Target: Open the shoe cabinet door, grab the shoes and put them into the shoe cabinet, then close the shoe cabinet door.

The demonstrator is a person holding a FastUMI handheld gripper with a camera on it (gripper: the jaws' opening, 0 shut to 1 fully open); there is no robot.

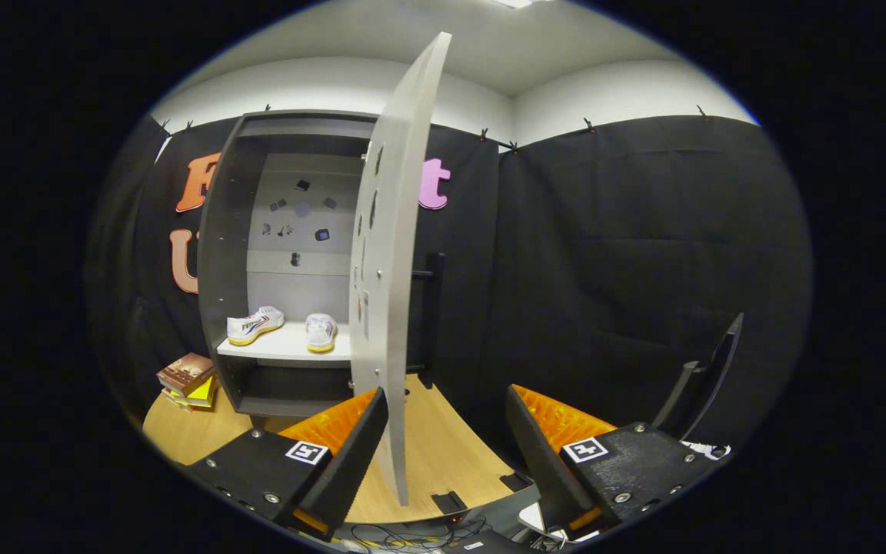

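A grey shoe cabinet [229, 254] stands against the booth's wall with its door [389, 292] swung wide open, edge-on to me. Two white shoes with yellow soles rest on the middle shelf [281, 348]: one [254, 325] side-on at the left, the other [321, 332] pointing toward me. My gripper [443, 400] is open, and the door's free edge runs down between its fingers, close to the left fingertip [370, 415]. Neither finger presses on the door.
A stack of books [188, 380] lies on the wooden tabletop [443, 454] left of the cabinet. A dark handle [434, 308] shows behind the door. A black stand [708, 377] rises at the right, and cables [412, 532] lie at the table's near edge.
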